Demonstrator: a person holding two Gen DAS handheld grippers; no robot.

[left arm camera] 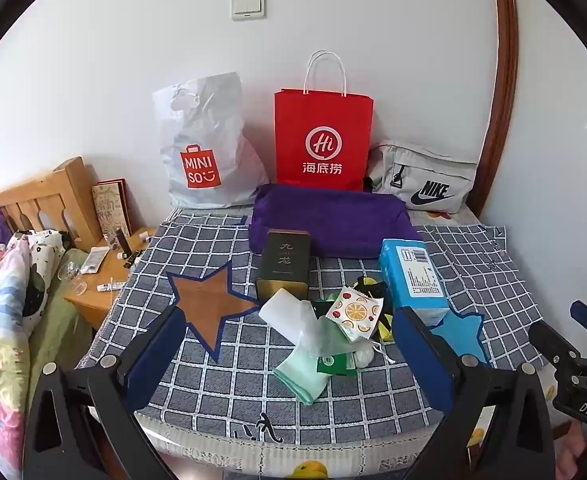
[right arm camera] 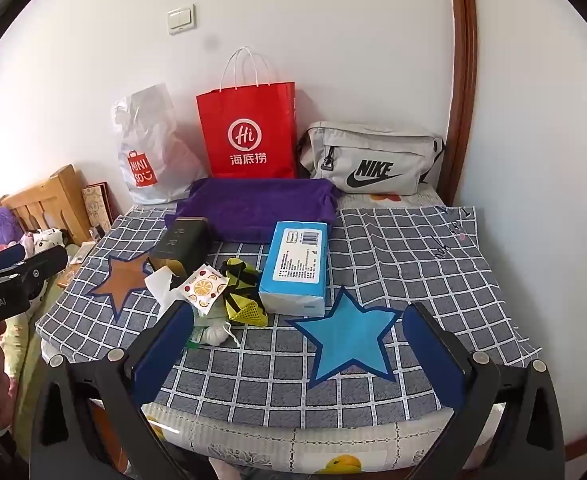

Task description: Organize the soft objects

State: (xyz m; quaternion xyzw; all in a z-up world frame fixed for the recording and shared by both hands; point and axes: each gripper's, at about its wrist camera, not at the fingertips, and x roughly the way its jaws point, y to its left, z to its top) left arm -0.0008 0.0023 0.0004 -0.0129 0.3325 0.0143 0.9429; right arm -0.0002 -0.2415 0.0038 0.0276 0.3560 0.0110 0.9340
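A heap of small soft items lies mid-cloth: a white roll, a mint green cloth, a fruit-print packet, a yellow mesh bag and a white pouch. Behind them are a folded purple towel, a dark tin and a blue tissue pack. A brown star and a blue star mark the checked cloth. My left gripper hovers open just short of the heap. My right gripper hangs open over the blue star, holding nothing.
A red paper bag, a white Miniso bag and a grey Nike bag stand against the back wall. To the left are a wooden bedside table with small things on it and bedding.
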